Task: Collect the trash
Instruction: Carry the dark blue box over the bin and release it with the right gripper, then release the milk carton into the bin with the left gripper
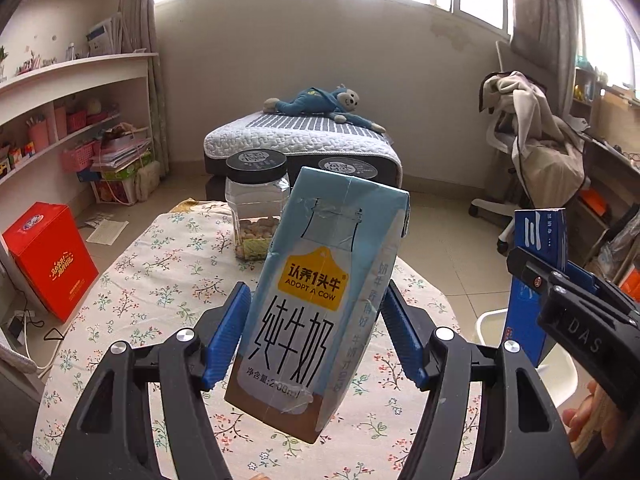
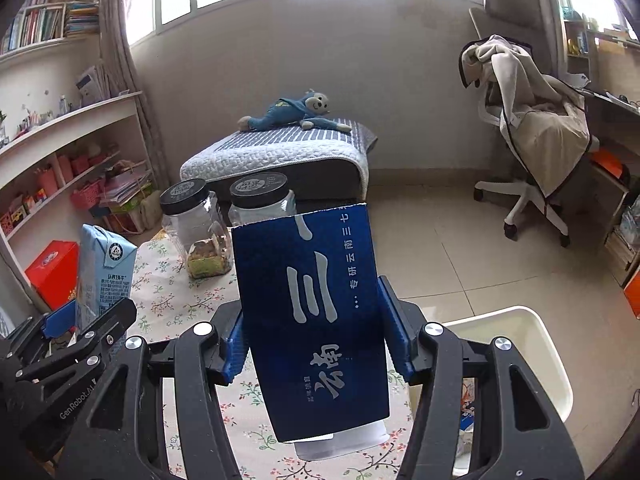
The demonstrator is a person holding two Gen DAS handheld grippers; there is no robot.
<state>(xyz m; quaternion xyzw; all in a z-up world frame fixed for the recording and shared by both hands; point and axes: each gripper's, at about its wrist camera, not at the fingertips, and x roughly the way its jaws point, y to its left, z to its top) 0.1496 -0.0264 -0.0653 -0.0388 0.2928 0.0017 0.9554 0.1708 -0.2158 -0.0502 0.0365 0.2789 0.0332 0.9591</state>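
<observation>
My left gripper (image 1: pixel 314 332) is shut on a light-blue milk carton (image 1: pixel 320 296) and holds it tilted above the floral table (image 1: pixel 160 280). The carton also shows in the right wrist view (image 2: pixel 104 276). My right gripper (image 2: pixel 312 332) is shut on a dark-blue box (image 2: pixel 316 320), held upright above the table's right edge; a pale tube end sticks out of the box's lower end. The box and right gripper also show at the right of the left wrist view (image 1: pixel 536 280). A white bin (image 2: pixel 528 356) stands on the floor just right of the table.
Two clear plastic jars with black lids (image 2: pixel 192 224) (image 2: pixel 260 200) stand at the table's far side. Beyond are a padded bench with a blue plush toy (image 2: pixel 296 112), shelves on the left, a red box (image 1: pixel 48 256) on the floor, and an office chair (image 2: pixel 532 136) at the right.
</observation>
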